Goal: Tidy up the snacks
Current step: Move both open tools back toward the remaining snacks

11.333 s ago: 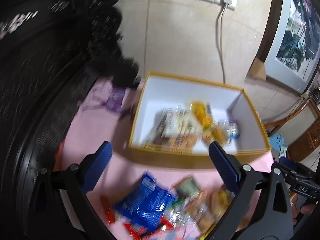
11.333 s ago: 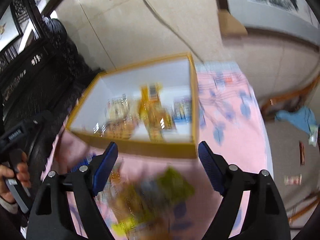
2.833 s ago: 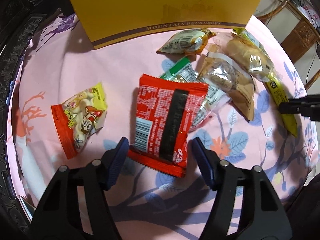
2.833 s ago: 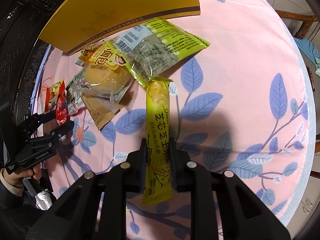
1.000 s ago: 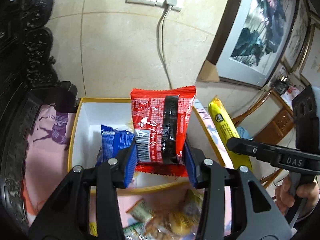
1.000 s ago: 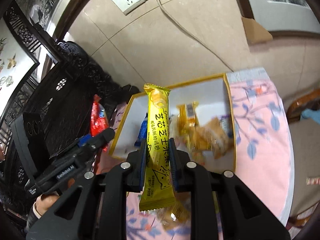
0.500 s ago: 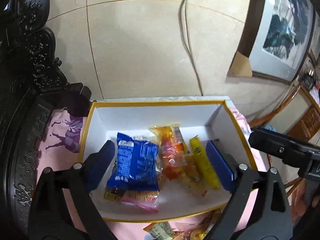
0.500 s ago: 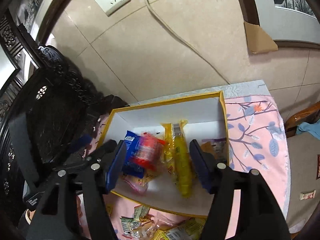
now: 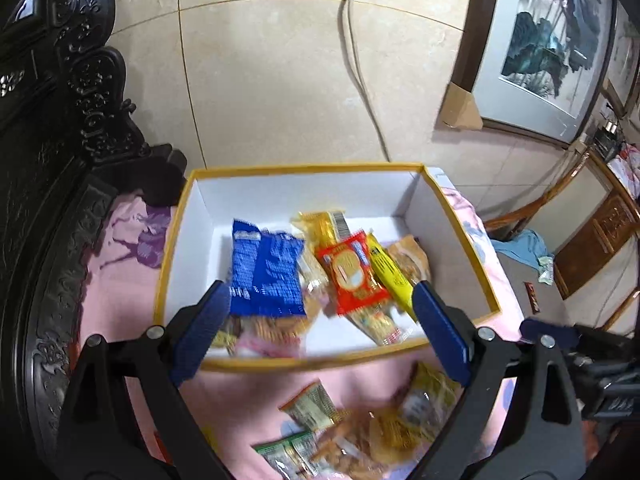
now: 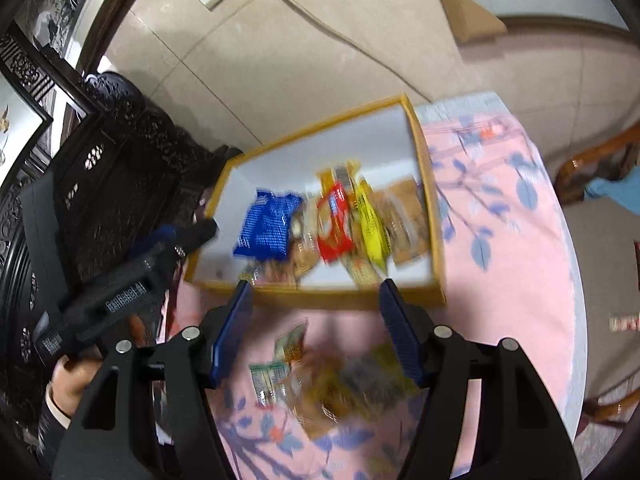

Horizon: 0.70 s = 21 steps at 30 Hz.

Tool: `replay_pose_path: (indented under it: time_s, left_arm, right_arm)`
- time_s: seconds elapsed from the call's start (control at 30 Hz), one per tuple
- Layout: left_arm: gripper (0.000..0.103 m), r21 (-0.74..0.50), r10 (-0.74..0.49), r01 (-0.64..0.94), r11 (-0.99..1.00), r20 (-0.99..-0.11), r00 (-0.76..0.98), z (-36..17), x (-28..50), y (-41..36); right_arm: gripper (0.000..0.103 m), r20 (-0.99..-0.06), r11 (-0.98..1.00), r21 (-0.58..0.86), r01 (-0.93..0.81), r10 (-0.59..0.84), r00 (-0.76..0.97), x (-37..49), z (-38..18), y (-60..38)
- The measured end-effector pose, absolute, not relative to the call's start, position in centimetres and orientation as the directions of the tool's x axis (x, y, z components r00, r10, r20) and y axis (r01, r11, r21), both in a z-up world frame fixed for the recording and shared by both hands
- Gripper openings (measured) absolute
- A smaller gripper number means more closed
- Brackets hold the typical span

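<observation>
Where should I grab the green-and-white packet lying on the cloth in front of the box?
Take the green-and-white packet from above, pinching across its short width at mid-body with the open left gripper. It lies flat, and the snack pile crowds its right side, so stay toward its left end.

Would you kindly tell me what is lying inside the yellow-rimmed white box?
Inside the yellow-rimmed white box lie a blue crinkled packet, a red snack packet and a long yellow stick packet, over tan and orange wrappers. Whatever lies beneath them is covered.
</observation>
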<state>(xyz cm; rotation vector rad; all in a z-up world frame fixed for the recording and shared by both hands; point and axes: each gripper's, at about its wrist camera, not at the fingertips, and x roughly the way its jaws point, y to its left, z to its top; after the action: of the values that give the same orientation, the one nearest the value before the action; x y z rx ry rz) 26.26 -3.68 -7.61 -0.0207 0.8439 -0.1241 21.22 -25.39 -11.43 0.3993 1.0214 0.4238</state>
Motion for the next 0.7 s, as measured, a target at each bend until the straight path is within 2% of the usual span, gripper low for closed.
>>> replay_pose_path:
  time_s: [0.17,0.37,0.5,0.6,0.7]
  left_arm:
    - [0.095,-0.102,-0.141,0.097,0.99,-0.752,0.643,-9.2,21.4,-2.8]
    - [0.095,-0.133,-0.121,0.02,0.991,-0.809,0.576,-13.5,16.0,-0.2]
    - [0.095,-0.132,-0.096,-0.031,0.991,-0.843,0.529,-15.7,12.6,1.7]
    - [0.095,-0.125,-0.077,-0.059,0.99,-0.852,0.518,-16.3,11.1,2.8]
    - [0.095,-0.127,-0.07,-0.075,0.989,-0.85,0.522,-16.2,10.5,3.2]
  right_arm:
    - [0.066,-0.793,0.872,0.479,-0.099,0.478,0.379,17.0,-15.2,-26.8]
    - [0.066,-0.851,0.885,0.464,-0.025,0.454,0.265,13.3,-20.0,-27.9]
    - [0.066,-0.841,0.861,0.509,0.013,0.494,0.221,13.2,-21.6,-27.6]
    - [0.067,-0.81,0.81,0.577,0.107,0.549,0.207,14.2,-22.5,-27.6]
    - [0.077,-0.805,0.769,0.593,0.239,0.555,0.211,15.4,-23.5,-28.0]
